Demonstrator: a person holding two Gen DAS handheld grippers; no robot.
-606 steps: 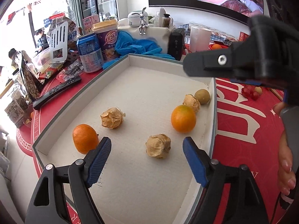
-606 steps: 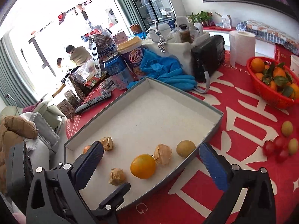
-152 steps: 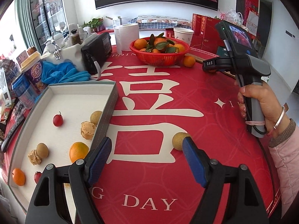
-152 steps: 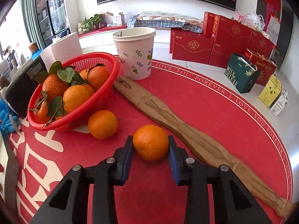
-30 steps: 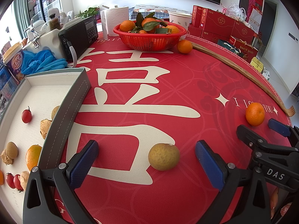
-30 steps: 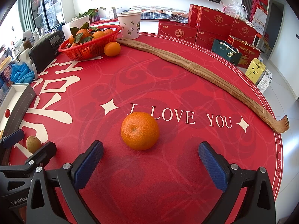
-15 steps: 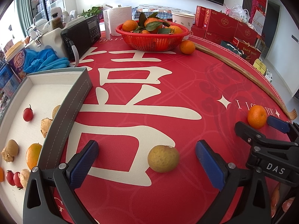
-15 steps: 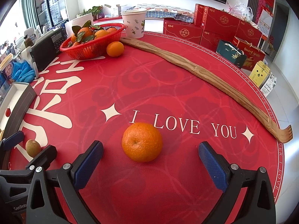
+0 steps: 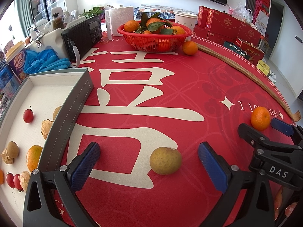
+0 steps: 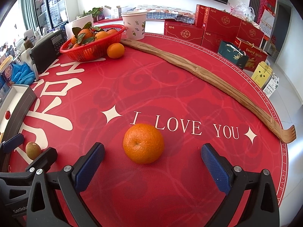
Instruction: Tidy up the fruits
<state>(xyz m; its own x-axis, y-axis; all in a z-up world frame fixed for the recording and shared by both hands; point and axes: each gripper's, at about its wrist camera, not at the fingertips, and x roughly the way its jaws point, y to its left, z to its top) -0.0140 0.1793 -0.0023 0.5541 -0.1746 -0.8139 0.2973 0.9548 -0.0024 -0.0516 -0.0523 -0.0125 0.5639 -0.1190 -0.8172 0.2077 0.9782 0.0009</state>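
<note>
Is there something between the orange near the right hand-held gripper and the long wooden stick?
No: in the right wrist view only red tablecloth printed "I LOVE YOU" separates the orange from the wooden stick.

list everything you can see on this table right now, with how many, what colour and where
tablecloth: one, red with white lettering, covers the table
orange: one, orange, between the right claw's fingers, untouched
green fruit: one, yellow-green, between the left claw's fingers, untouched
loose orange: one, orange, beside the basket
basket: one, red, far side, holds leafy oranges
tray: one, grey and white, left, holds small fruits
back scratcher: one, wooden, along the right edge
radio: one, black, behind the tray
gloves: blue, beside the radio
paper cup: one, white, behind the basket
left claw: open
right claw: open
</note>
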